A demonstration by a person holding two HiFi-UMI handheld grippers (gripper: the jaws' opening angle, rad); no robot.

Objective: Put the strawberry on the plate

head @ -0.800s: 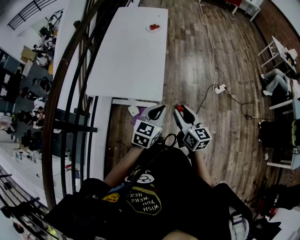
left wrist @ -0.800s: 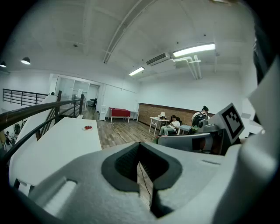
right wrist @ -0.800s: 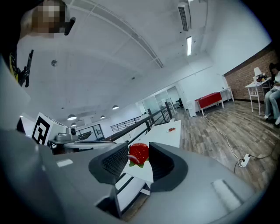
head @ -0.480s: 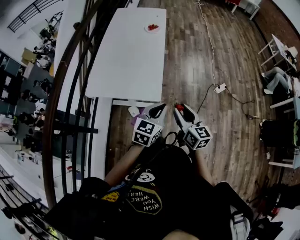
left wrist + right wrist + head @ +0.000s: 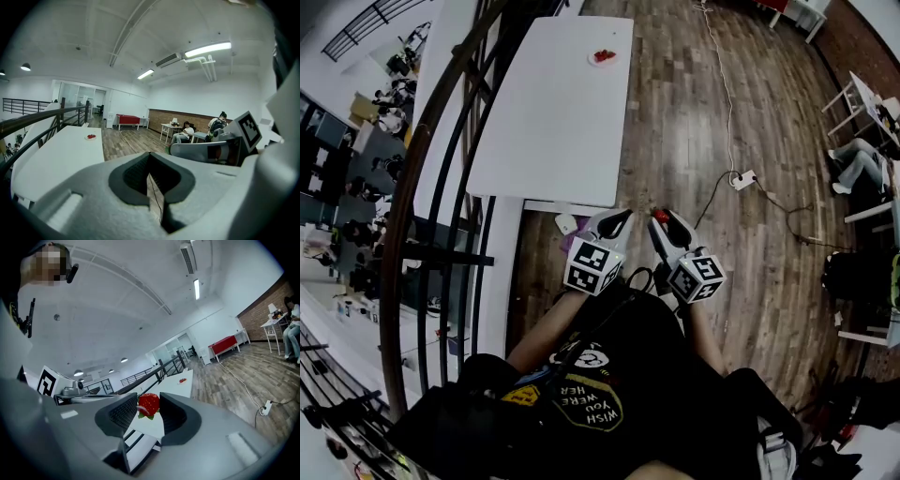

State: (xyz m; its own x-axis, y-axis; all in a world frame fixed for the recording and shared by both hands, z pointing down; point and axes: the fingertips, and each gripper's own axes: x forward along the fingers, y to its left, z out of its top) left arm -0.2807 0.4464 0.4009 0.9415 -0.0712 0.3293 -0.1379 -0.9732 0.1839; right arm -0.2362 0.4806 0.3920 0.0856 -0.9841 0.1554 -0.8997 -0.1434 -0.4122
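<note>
A white plate with red strawberries on it sits at the far end of a long white table. My right gripper hangs off the table's near end, over the wooden floor, shut on a red strawberry. In the right gripper view the strawberry sits between the dark pads, with the plate far ahead. My left gripper is beside it, shut and empty. In the left gripper view its jaws meet in a thin slit, and the plate is small and distant.
A dark curved railing runs along the table's left side. A white cable with a power strip lies on the floor to the right. Seated people and white tables are at the far right. A red bench stands at the back.
The head view has drifted a little, so the table and plate sit slightly further left. Both grippers keep the same pose, the strawberry still in the right one.
</note>
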